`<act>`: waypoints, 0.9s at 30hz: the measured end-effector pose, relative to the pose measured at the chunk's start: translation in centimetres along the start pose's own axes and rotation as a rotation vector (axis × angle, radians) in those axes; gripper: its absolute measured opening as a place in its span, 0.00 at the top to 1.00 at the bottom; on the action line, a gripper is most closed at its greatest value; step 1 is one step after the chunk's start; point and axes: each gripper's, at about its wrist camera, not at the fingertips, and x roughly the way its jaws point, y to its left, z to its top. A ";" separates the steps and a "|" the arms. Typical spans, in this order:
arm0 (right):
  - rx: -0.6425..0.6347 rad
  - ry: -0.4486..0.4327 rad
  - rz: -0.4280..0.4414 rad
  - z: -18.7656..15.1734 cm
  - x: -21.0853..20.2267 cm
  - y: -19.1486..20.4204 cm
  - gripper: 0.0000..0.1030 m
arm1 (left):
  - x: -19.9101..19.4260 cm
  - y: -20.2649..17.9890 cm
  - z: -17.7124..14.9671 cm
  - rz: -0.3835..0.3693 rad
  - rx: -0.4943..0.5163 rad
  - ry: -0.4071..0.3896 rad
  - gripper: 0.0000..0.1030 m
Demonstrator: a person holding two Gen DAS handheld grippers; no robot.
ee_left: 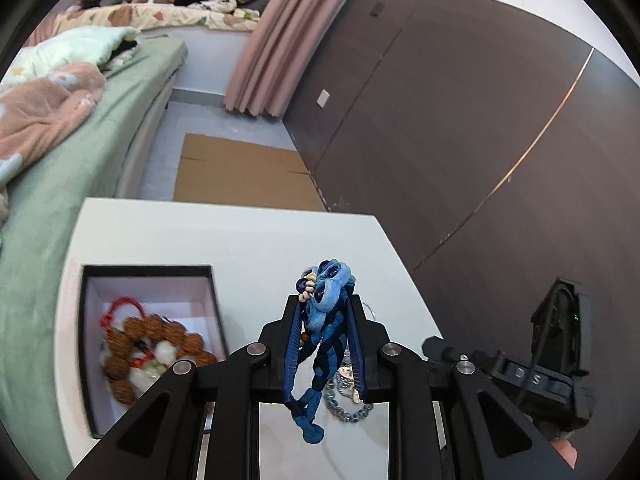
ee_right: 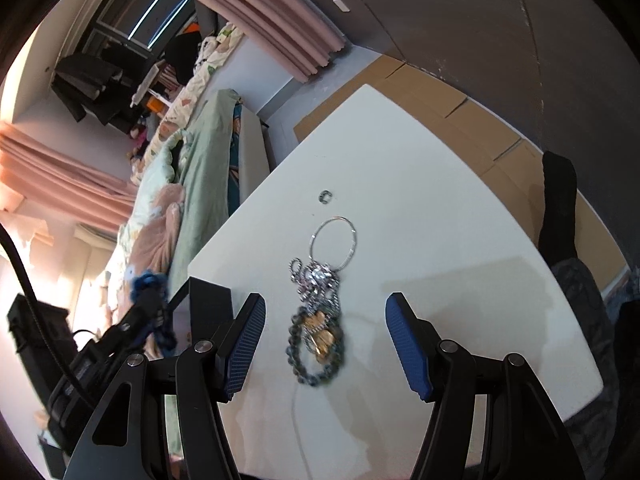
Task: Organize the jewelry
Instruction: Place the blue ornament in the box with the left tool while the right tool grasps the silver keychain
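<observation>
Left wrist view: the left gripper [ee_left: 325, 312] clamps a blue braided bracelet [ee_left: 320, 336] above the white table [ee_left: 248, 240], right of the black box [ee_left: 148, 340].

Right wrist view: the right gripper [ee_right: 325, 344] stands unclenched above the jewelry pile [ee_right: 318, 320]; bare tabletop reaches the far edge.

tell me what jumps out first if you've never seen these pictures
The blue braided bracelet stands out at once, pinched between the left tongs and dangling above the white table. To its left sits an open black box holding a brown bead bracelet with a red cord. In the right wrist view a tangle of silver and green-bead jewelry lies on the table between the open right tongs.
</observation>
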 end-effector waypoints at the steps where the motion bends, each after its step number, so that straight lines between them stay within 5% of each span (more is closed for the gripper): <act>1: -0.005 0.003 -0.004 0.2 0.2 0.2 0.39 | -0.3 0.2 0.1 -0.003 -0.004 -0.003 0.78; 7: -0.040 0.032 -0.071 1.0 1.9 2.1 0.39 | -2.0 1.7 1.2 -0.004 -0.031 -0.025 0.78; 24: -0.276 0.170 -0.447 -0.4 9.1 7.3 0.39 | -6.5 5.7 2.7 -0.015 -0.128 -0.099 0.78; 25: -0.294 0.158 -0.463 -0.4 9.1 7.6 0.40 | -6.7 5.9 2.7 -0.014 -0.130 -0.103 0.78; 27: -0.306 0.148 -0.497 -0.4 9.1 7.9 0.59 | -6.9 6.2 2.8 -0.013 -0.137 -0.104 0.78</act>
